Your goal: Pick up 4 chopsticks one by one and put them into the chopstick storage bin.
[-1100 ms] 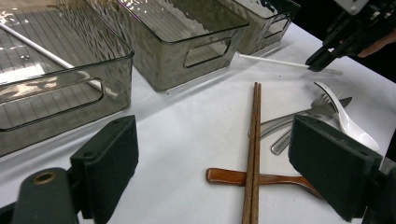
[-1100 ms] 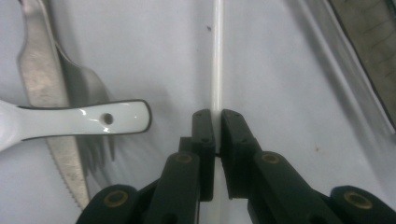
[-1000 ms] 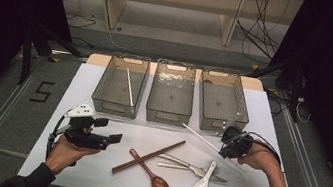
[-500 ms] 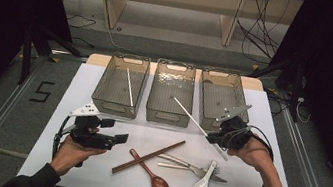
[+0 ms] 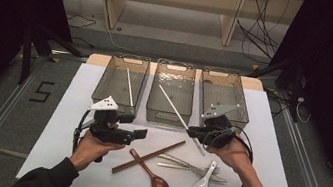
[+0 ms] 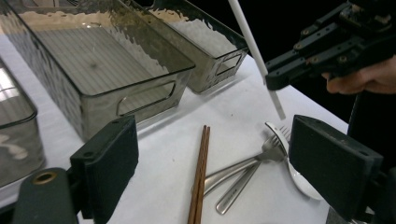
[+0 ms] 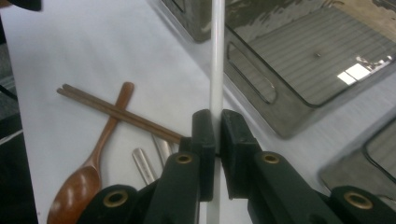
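Observation:
My right gripper (image 5: 192, 132) (image 7: 217, 128) is shut on a white chopstick (image 5: 172, 105) (image 7: 217, 70). The stick hangs in the air, slanting over the front rim of the middle bin (image 5: 167, 116), with its short end below the jaws. A second white chopstick (image 5: 129, 87) lies in the left bin (image 5: 104, 89). My left gripper (image 5: 140, 134) (image 6: 219, 163) is open and holds nothing, hovering over the mat left of the brown chopstick pair (image 5: 148, 156) (image 6: 200, 172). In the left gripper view the held white chopstick (image 6: 254, 51) runs through the right gripper (image 6: 280, 74).
On the white mat near the front lie a wooden spoon (image 5: 154, 176) (image 7: 93, 172), a white ceramic spoon (image 5: 202, 184) and metal cutlery with a fork (image 5: 188, 166) (image 6: 247, 163). The right bin (image 5: 240, 110) stands beside the middle one. Dark floor surrounds the table.
My right gripper has carried the white chopstick up and to the left, from the mat's right side to the front of the middle bin. The left gripper drifted slightly right.

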Motion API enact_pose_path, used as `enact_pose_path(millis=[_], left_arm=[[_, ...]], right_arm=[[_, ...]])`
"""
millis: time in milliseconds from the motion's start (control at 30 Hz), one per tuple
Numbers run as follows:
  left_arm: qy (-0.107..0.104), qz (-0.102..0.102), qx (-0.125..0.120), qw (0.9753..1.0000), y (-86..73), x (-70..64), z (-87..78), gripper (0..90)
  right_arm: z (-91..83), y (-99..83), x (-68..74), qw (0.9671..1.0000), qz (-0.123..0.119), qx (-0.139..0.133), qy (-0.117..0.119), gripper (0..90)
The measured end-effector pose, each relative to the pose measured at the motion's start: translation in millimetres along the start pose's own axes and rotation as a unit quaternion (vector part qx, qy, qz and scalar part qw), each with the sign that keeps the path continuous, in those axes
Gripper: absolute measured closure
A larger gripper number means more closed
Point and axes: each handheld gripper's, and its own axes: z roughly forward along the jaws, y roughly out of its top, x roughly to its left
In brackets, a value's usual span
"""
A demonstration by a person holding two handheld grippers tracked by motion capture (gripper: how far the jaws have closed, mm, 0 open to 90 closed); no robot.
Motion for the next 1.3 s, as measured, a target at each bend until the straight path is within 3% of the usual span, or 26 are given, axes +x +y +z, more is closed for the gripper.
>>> enact_pose_path(millis=[100,233,800,1000,1300], left_arm=[[-0.004,-0.008,-0.003,1.0,4.1,-1.0,5.6,15.6],[-0.001,0.014,0.008,0.9999,6.3,-8.1,14.4,15.7],[-0.022,-0.018,-0.001,0.9996,13.9,-9.5,30.3,20.9],[-0.036,-0.021,-0.004,0.9991,16.3,-13.8,32.8,29.7],[-0.054,-0.038,-0.001,0.9978,12.8,-11.3,33.6,53.9]], right_arm=[[4.6,1.5,5.6,1.0,-0.002,-0.007,0.003,85.2],[10.6,2.1,12.9,0.9998,0.002,-0.019,-0.007,85.2],[23.5,7.7,32.7,0.9994,-0.011,-0.03,0.015,85.1],[26.0,9.8,39.6,0.9989,-0.014,-0.038,0.022,85.1],[29.2,11.9,47.6,0.9982,-0.015,-0.046,0.034,85.1]])
